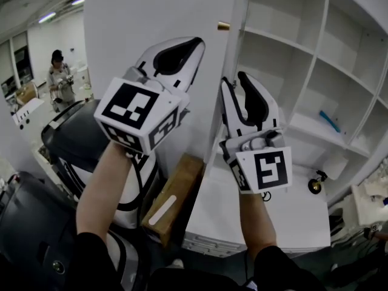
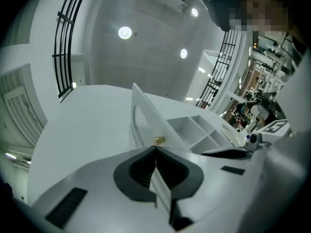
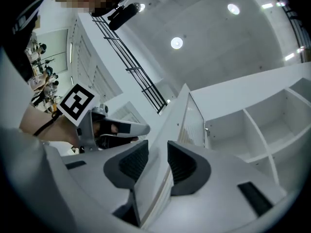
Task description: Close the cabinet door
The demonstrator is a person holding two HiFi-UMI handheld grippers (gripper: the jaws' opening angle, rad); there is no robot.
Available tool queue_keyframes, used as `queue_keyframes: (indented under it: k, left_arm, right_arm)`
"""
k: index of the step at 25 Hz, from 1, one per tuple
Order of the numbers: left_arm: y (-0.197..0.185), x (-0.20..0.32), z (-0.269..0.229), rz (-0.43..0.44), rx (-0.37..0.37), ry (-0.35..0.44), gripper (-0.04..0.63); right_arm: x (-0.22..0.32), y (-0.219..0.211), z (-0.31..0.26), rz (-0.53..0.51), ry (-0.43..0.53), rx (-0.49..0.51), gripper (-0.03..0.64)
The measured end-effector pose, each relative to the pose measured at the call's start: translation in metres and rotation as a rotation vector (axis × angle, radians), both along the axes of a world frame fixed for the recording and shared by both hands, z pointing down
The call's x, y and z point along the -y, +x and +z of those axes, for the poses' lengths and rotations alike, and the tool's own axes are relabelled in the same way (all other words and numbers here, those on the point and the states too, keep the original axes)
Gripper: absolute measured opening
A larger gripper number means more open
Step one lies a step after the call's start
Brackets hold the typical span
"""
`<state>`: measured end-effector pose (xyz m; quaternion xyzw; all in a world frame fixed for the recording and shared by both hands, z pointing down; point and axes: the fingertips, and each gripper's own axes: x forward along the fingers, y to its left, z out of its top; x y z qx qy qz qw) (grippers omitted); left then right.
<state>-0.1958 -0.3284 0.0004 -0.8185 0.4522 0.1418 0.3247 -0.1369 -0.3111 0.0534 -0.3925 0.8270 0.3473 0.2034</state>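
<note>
- While the cabinet door is standing open, its white outer face is filling the left-centre of the head view. The left gripper is hovering just in front of that face, jaws clenched together on nothing.
- In the left gripper view, the brass knob is sitting just beyond the closed tips. Contact with knob or door: cannot tell.
- The door's free edge is running up and down in the head view, carrying the knob near its top and dividing the outer face (left) from the cabinet opening (right).
- The right gripper is straddling that free edge below the knob. In the right gripper view the edge is passing between the two pads, and they appear to be pinching it.
- The cabinet is lying to the right of the edge, its open shelves facing the door's inner side.
- Judgement: the closing swing is going rightward, toward the shelves. The right gripper is the nearer, already on the edge. The left is waiting on the push side of the door.
</note>
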Motion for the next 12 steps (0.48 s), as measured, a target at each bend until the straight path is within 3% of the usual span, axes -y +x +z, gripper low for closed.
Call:
queue_keyframes:
  k: [8, 12]
  left_arm:
    - [0.015, 0.019, -0.017, 0.079, 0.095, 0.099, 0.012]
    - [0.016, 0.022, -0.025, 0.135, 0.108, 0.148, 0.014]
  right_arm:
    - [-0.001, -0.006, 0.000, 0.054, 0.050, 0.001, 0.121]
    - [0.000, -0.009, 0.000, 0.062, 0.061, 0.007, 0.121]
